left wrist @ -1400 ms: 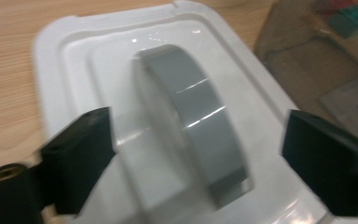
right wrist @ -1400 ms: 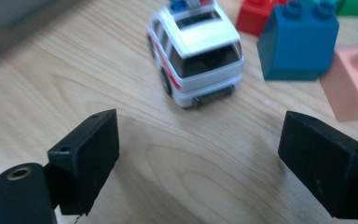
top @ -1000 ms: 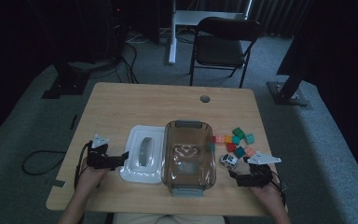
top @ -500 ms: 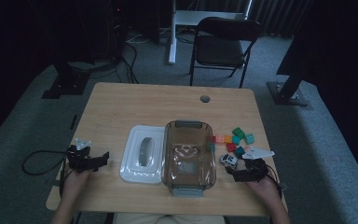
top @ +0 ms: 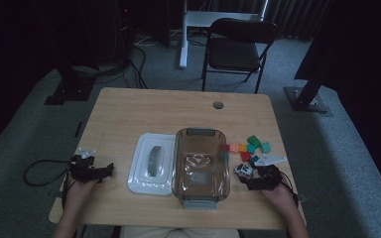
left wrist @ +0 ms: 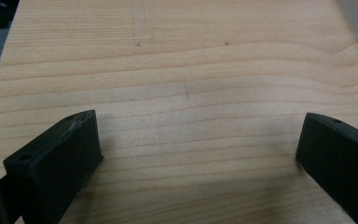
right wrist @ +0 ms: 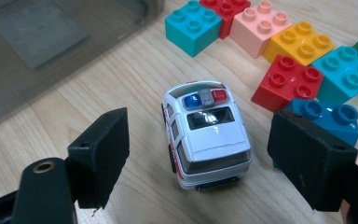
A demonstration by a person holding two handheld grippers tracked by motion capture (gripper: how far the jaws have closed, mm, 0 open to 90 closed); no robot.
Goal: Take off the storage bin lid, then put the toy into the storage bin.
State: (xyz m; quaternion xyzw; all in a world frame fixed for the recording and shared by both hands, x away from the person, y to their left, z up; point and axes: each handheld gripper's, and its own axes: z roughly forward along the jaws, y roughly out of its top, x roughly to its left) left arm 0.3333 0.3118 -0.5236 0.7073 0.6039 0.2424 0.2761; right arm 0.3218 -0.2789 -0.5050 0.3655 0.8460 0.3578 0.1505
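A white toy police car (right wrist: pixel 205 135) stands on the wooden table between the jaws of my right gripper (right wrist: pixel 204 150), its rear toward the camera. The jaws have just been closing around it, with a gap left on each side, so the pads do not touch it. From above, the car (top: pixel 243 171) sits right of a clear brown tub (top: pixel 201 191), with the right gripper (top: pixel 258 179) just behind it. My left gripper (top: pixel 93 171) rests open near the table's left edge. Its jaws (left wrist: pixel 198 144) stand wide over bare wood.
A white lid (top: pixel 140 173) lies left of the tub. Several coloured toy bricks (right wrist: pixel 303 51) cluster just beyond and right of the car, a blue one (right wrist: pixel 328 114) close against the right jaw. A folding chair (top: pixel 238 49) stands beyond the table's far edge.
The left hand has drawn away from the white lid to the table's left edge. The right gripper has edged left toward the car.
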